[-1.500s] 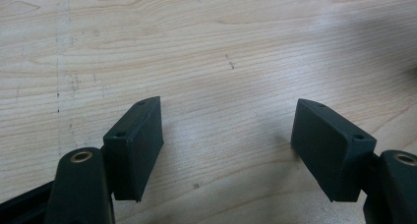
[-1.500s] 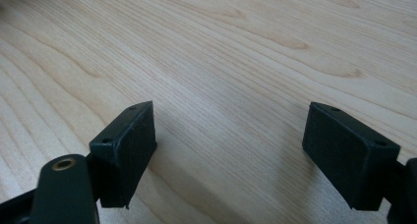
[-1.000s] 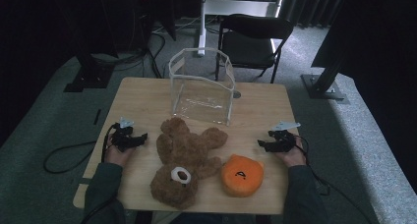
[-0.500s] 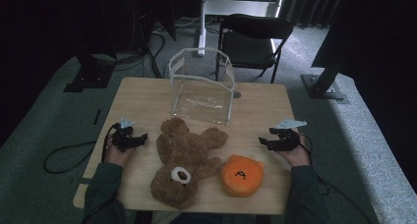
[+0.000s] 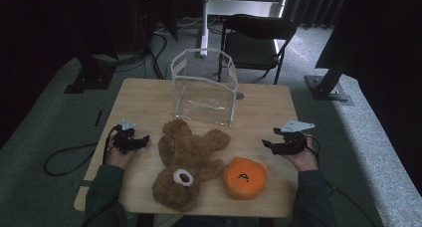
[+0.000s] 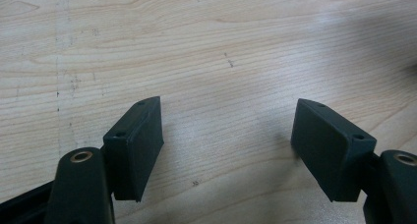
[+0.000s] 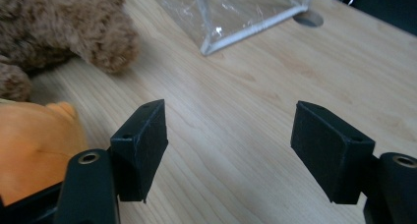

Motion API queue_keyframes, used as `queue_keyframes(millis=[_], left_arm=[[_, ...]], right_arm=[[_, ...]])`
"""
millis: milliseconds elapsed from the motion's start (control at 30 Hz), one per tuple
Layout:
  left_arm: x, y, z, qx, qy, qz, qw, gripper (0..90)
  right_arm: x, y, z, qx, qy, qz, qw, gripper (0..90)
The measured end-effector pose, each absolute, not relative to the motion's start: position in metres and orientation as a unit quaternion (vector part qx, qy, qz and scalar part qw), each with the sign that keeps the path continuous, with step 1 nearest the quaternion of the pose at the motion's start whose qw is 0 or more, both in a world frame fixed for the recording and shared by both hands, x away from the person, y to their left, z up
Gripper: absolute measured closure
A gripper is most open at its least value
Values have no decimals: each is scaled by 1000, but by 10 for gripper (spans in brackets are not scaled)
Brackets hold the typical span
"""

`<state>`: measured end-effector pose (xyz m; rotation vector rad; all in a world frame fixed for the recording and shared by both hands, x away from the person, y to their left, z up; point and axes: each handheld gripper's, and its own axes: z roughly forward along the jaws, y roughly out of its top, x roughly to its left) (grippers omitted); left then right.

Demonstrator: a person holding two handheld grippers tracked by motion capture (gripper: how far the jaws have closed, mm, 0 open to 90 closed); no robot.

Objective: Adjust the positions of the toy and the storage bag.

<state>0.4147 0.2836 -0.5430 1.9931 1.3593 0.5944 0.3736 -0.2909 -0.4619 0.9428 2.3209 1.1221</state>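
Bear (image 5: 186,162) between hand-held grippers, jaws apart

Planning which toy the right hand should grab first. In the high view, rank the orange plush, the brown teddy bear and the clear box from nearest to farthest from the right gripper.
From the right gripper:
1. Orange plush, just inward, near the table's front edge.
2. Clear box, farther back, mid-table.
3. Brown teddy bear, across the middle; its nearest paw rivals the box, too close to call.

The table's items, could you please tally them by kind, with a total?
Plush toys: 2, a brown teddy bear and an orange plush
Clear plastic box: 1
Handheld grippers: 2, the left gripper and the right gripper
Total: 5
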Motion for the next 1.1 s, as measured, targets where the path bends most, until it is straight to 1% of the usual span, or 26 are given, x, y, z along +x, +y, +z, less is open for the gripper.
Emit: queue_keyframes(millis=[267, 633, 767, 933, 1100], left_arm=[[415, 283, -543, 760, 517, 227, 322, 286], [415, 283, -543, 760, 517, 227, 322, 285], [415, 283, -543, 760, 517, 227, 321, 285], [415, 283, -543, 760, 518, 227, 321, 286], [415, 283, -543, 760, 518, 227, 322, 286]], right_arm=[[360, -284, -441, 315, 828, 412, 214, 284], [349, -277, -427, 288, 833, 420, 214, 285], [345, -275, -425, 281, 833, 428, 211, 285], [341, -276, -427, 278, 830, 444, 190, 281], [335, -275, -426, 280, 826, 448, 198, 269]])
